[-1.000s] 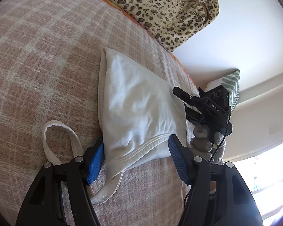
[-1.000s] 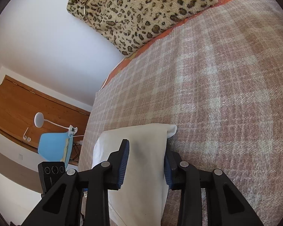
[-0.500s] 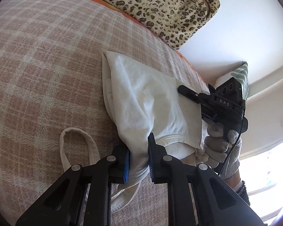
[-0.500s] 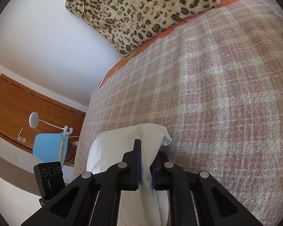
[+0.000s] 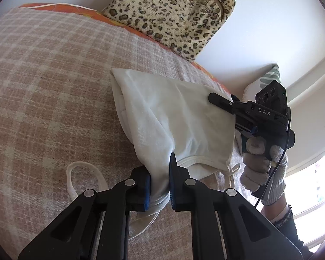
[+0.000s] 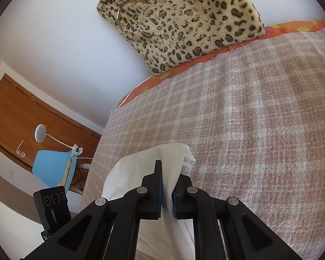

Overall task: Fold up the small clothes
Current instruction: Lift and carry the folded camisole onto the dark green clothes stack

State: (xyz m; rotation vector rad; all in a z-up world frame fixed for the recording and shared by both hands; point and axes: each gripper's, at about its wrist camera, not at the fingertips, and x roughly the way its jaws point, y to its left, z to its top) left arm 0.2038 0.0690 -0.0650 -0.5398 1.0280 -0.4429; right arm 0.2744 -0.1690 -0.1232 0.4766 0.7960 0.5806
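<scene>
A white sleeveless garment (image 5: 179, 112) lies on the plaid blanket (image 5: 43, 91), its near part lifted off it. My left gripper (image 5: 160, 169) pinches a bunched fold near the neckline; its jaws are closing with the cloth pressed between the blue pads. A loose strap loop (image 5: 75, 169) trails on the blanket to the left. My right gripper (image 6: 168, 174) is shut on the garment's (image 6: 140, 164) other edge, and cloth hangs down between its fingers. In the left wrist view the right gripper (image 5: 216, 99) grips the cloth's far right edge, held by a gloved hand (image 5: 257, 169).
A leopard-print bag (image 6: 184, 21) leans against the white wall at the head of the bed. An orange sheet (image 6: 292, 26) shows under the blanket (image 6: 249, 119). A green-patterned cushion (image 5: 268, 78) sits at the right. Off the bed stand a blue chair (image 6: 52, 169) and a white lamp (image 6: 40, 135).
Both grippers went from open around the garment's edges to shut on the cloth. Both have risen, lifting the near part of the garment off the blanket.
</scene>
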